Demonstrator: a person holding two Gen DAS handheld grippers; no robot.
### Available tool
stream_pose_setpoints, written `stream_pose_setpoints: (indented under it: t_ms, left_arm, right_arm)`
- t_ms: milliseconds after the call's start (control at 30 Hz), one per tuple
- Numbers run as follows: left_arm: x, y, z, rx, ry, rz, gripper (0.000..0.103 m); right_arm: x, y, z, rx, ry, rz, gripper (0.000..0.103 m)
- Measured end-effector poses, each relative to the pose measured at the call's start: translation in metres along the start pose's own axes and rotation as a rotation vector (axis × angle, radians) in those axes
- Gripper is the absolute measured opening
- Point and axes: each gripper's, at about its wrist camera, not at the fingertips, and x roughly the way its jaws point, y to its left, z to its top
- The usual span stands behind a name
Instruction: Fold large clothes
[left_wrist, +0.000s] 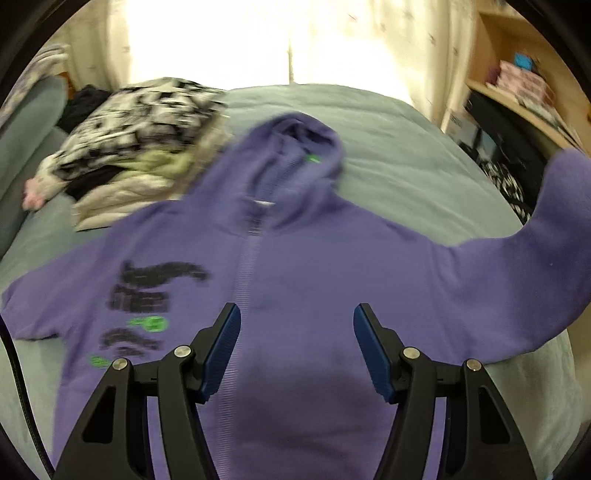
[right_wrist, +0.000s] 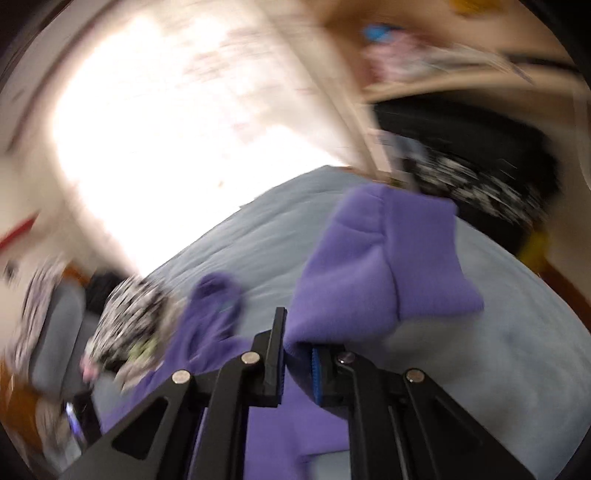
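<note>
A purple zip hoodie (left_wrist: 295, 280) with black and green print lies face up on the grey-green bed (left_wrist: 406, 155), hood toward the far end. My left gripper (left_wrist: 297, 332) is open and empty, hovering above the hoodie's lower front. The hoodie's right sleeve (left_wrist: 546, 236) is lifted off the bed. My right gripper (right_wrist: 297, 354) is shut on that sleeve (right_wrist: 373, 273), and the cuff end stands up above the jaws. The right wrist view is blurred by motion.
A pile of black-and-white and pale clothes (left_wrist: 136, 147) lies on the bed's far left, touching the hoodie's shoulder. A wooden shelf unit (left_wrist: 524, 92) with boxes stands at the right. Bright curtains (left_wrist: 258, 40) hang behind the bed.
</note>
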Motion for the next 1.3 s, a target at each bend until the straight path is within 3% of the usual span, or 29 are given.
stream_pose_setpoints:
  t_ms: [100, 200, 300, 500, 600, 633, 667, 767, 1000, 1300]
  left_arm:
    - [-0.014, 0.038, -0.006, -0.037, -0.026, 0.025, 0.062]
    - [-0.018, 0.076, -0.014, -0.058, -0.032, 0.051, 0.062]
    - [-0.016, 0.101, -0.024, -0.09, -0.035, 0.06, 0.063]
    - [-0.003, 0.14, -0.039, -0.2, 0.015, 0.002, 0.068]
    - [0.005, 0.144, -0.044, -0.191, 0.047, 0.009, 0.068]
    - [0.008, 0.145, -0.046, -0.193, 0.057, 0.001, 0.068]
    - [0.008, 0.148, -0.049, -0.195, 0.061, -0.002, 0.068]
    - [0.01, 0.146, -0.052, -0.185, 0.071, -0.013, 0.066]
    - [0.001, 0.132, -0.054, -0.125, 0.049, -0.028, 0.06]
    - [0.007, 0.125, -0.063, -0.178, 0.126, -0.207, 0.061]
  right_arm:
    - [0.011, 0.063, -0.021, -0.112, 0.052, 0.072, 0.011]
    - [0.04, 0.111, -0.056, -0.201, 0.139, 0.081, 0.011]
    - [0.078, 0.133, -0.095, -0.23, 0.25, 0.066, 0.011]
    - [0.121, 0.157, -0.176, -0.286, 0.458, 0.02, 0.011]
    - [0.127, 0.163, -0.198, -0.318, 0.527, -0.002, 0.024]
    - [0.129, 0.166, -0.207, -0.321, 0.547, -0.002, 0.035]
    - [0.129, 0.167, -0.209, -0.318, 0.561, 0.004, 0.041]
    - [0.121, 0.169, -0.215, -0.304, 0.579, 0.032, 0.046]
    - [0.102, 0.166, -0.219, -0.215, 0.608, 0.065, 0.049]
    - [0.055, 0.13, -0.224, -0.105, 0.568, 0.002, 0.049]
